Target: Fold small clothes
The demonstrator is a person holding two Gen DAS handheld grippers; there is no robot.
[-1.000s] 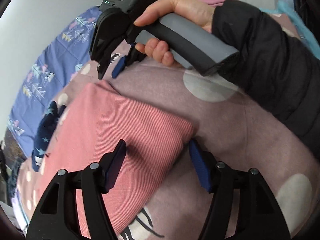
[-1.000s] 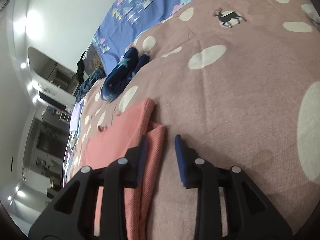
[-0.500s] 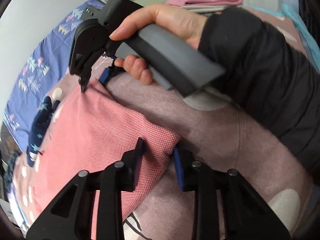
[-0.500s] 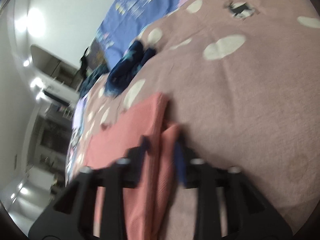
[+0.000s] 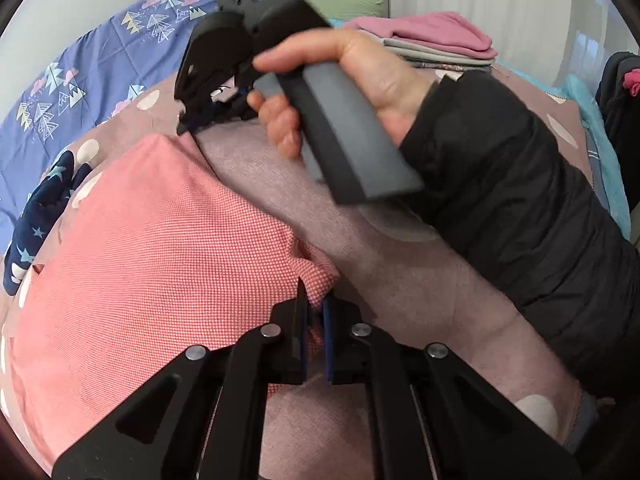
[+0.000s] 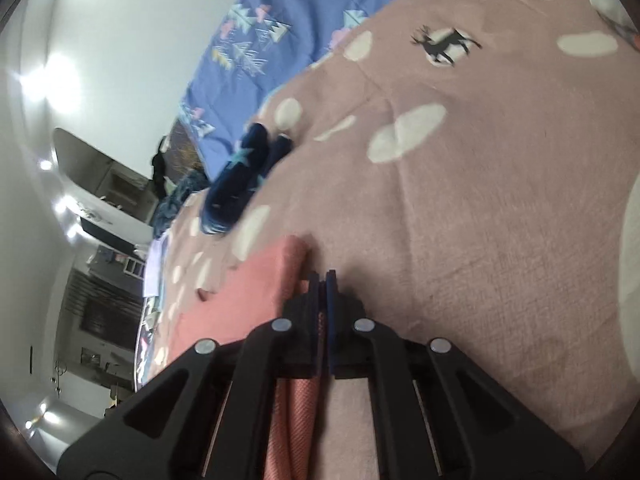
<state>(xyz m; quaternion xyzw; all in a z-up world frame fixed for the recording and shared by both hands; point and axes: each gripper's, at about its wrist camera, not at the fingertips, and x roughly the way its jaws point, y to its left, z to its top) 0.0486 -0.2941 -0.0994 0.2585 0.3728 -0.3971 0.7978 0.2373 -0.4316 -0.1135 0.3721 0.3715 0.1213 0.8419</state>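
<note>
A salmon-pink garment (image 5: pixel 152 240) lies folded flat on the mauve spotted blanket (image 5: pixel 420 288). My left gripper (image 5: pixel 314 304) is shut on its near right corner, and the cloth bunches up between the blue pads. Farther off in the left wrist view, a hand holds my right gripper (image 5: pixel 192 126), which pinches the far corner of the same edge. In the right wrist view my right gripper (image 6: pixel 322 280) is shut on the pink garment (image 6: pixel 256 292), with cloth showing between and below the pads.
A navy star-print garment (image 5: pixel 44 204) lies on the blanket left of the pink one, also seen as the navy garment (image 6: pixel 244 172). A stack of folded clothes (image 5: pixel 432 38) sits at the far edge. A blue patterned quilt (image 5: pixel 60 80) borders the blanket.
Both grippers have closed from open onto the pink garment's right edge. The left one pinched the near corner and lifted it a little; the right one closed on the far corner.
</note>
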